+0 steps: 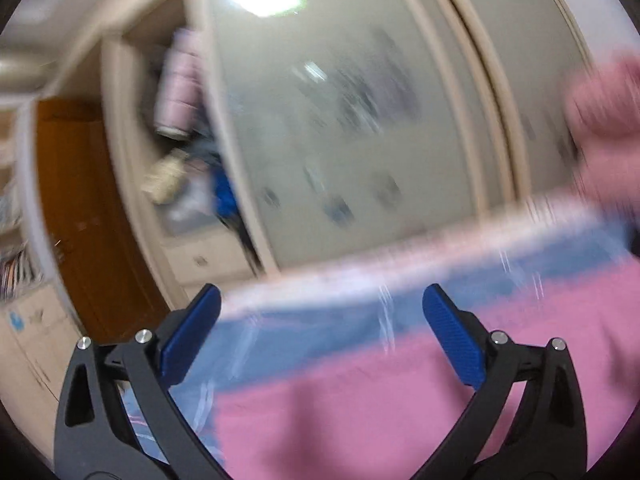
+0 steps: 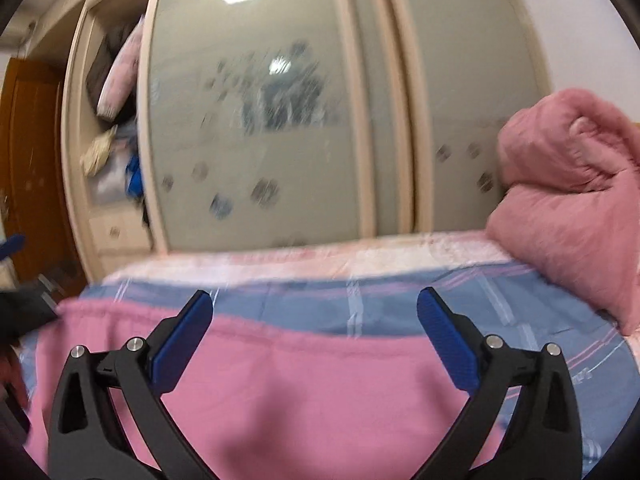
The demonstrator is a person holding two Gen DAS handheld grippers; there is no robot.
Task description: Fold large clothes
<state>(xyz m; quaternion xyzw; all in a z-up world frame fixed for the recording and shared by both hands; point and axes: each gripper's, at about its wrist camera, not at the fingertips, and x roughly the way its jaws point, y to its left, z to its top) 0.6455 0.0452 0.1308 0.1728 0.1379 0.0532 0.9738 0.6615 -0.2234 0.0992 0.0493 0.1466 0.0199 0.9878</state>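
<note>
a: where's the garment?

b: the pink garment (image 2: 320,392) lies spread flat on the bed (image 2: 400,300), on a blue plaid sheet (image 2: 304,300). its upper hem runs across the right wrist view just beyond the pads.

a: and the right tongs (image 2: 314,334)?

b: spread wide, nothing between the blue pads (image 2: 182,350). they sit above the pink cloth; i can't tell if they touch it.

a: left tongs (image 1: 322,330)?

b: also spread wide and holding nothing, over the same pink garment (image 1: 400,400) near its edge, where the blue sheet (image 1: 320,320) shows. that view is heavily blurred.

a: what else is there?

b: a bunched pink quilt (image 2: 572,200) sits on the bed at the right, near the garment but apart from it. behind the bed stands a wardrobe with frosted sliding doors (image 2: 256,120), and an uncovered section at its left holds a pillow (image 2: 120,72) and piled clothes (image 2: 116,168). a brown wooden door (image 2: 28,160) is further left.
</note>
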